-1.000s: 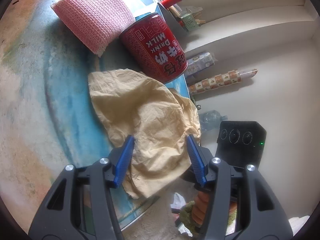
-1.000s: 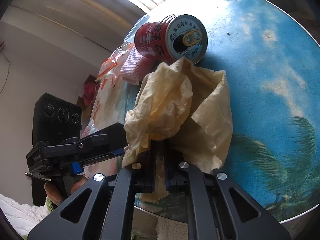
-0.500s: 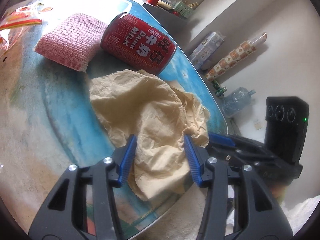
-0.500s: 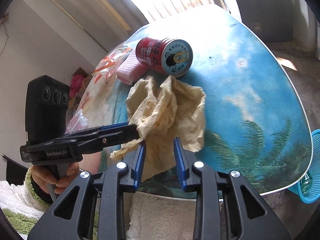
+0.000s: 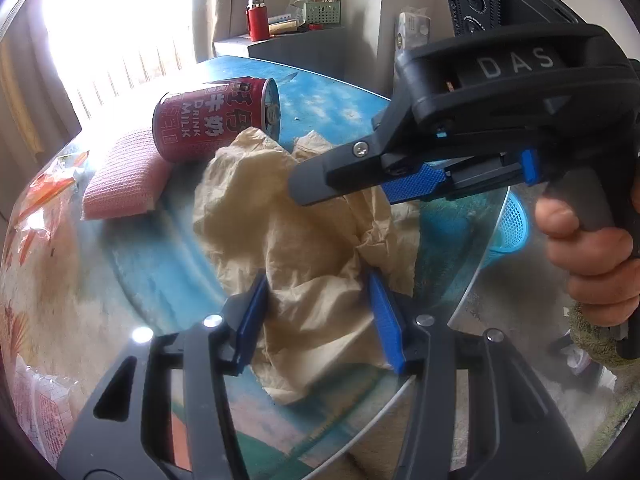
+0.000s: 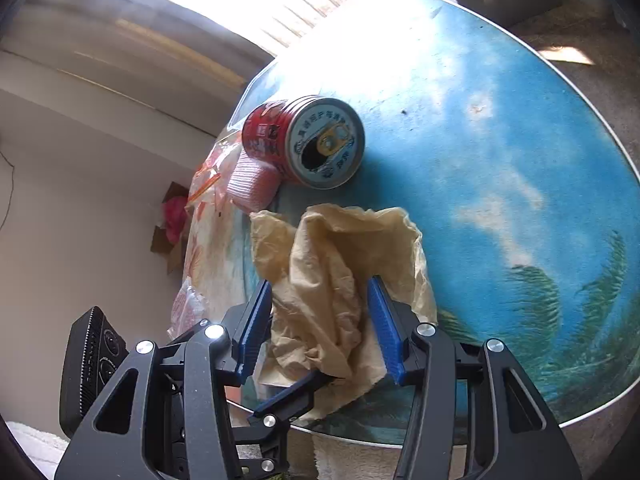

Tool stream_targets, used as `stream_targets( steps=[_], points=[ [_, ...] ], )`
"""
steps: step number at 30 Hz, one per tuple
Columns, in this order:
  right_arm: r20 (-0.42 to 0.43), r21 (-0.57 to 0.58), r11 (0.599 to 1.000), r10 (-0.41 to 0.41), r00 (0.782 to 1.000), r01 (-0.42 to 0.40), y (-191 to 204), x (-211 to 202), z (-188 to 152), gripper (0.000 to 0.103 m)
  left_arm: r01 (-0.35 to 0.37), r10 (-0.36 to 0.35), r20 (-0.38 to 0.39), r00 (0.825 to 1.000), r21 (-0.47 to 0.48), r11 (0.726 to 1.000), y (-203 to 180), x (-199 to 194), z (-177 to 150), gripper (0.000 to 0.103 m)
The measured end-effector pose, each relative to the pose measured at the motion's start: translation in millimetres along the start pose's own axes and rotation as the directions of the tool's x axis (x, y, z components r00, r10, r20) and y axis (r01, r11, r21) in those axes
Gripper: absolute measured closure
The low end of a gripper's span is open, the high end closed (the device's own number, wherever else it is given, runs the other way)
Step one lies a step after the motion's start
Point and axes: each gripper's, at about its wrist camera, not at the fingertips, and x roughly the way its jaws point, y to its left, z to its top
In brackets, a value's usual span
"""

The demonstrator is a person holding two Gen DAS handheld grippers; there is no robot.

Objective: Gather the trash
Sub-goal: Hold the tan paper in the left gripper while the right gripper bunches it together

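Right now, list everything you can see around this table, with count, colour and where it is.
table: one, round, blue beach print.
crumpled paper: one, tan, at the table's near edge, between both grippers' fingers.
milk can: one, red, on its side beyond the paper.
knitted pad: one, pink, beside the can.
plastic wrapper: one, clear with orange print, past the pad.
basket: one, blue mesh, below the table's far edge.
flask: one, red, on a grey cabinet at the back.
left gripper: black with blue pads, jaws apart, astride the paper.
right gripper: same make, jaws opening around the paper.
hand: one, on the right gripper's handle.
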Motion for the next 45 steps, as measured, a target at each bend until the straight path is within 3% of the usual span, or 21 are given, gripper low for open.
stream_targets(
  steps=[6, 15, 19, 27, 36, 43, 45],
  points=[
    [-0.059, -0.076, 0.992, 0.095, 0.994, -0.099, 18.6, 7.9, 2.7, 0.058, 0.042, -0.042, 0.018, 0.999, -0.016, 0.999, 13.8, -5.4, -5.3, 0.056],
    [-0.149, 0.023, 0.997, 0.074, 0.986, -0.072, -1.8, 30.8, 8.1, 0.088, 0.203, -0.199, 0.043, 0.979, -0.173, 0.964, 63.0, -20.0, -14.1, 0.054],
    [-0.162, 0.072, 0.993, 0.107, 0.981, -0.096, -11.4, 34.7, 5.8, 0.093, 0.249, -0.237, 0.082, 0.968, -0.203, 0.947, 72.7, -31.0, -20.0, 0.039],
    [-0.187, 0.175, 0.973, 0.184, 0.965, -0.151, -37.0, 30.5, 3.5, 0.094, 0.187, -0.182, 0.052, 0.982, -0.114, 0.976, 48.8, -15.9, 0.2, 0.036],
    [-0.206, 0.177, 0.976, 0.166, 0.964, -0.13, -33.6, 28.9, 1.3, 0.094, 0.064, -0.064, 0.017, 0.998, 0.025, 0.998, 23.9, -0.8, 10.7, 0.036],
    [-0.162, 0.156, 0.981, 0.143, 0.976, -0.118, -18.7, 18.8, 4.5, 0.091, 0.021, -0.021, 0.024, 0.999, 0.02, 1.0, 28.5, -11.7, 1.6, 0.056],
    [-0.14, 0.148, 0.983, 0.128, 0.982, -0.107, -18.5, 6.8, 3.7, 0.084, 0.014, -0.015, 0.023, 1.0, 0.015, 1.0, 29.0, -10.7, 1.9, 0.061]
  ],
)
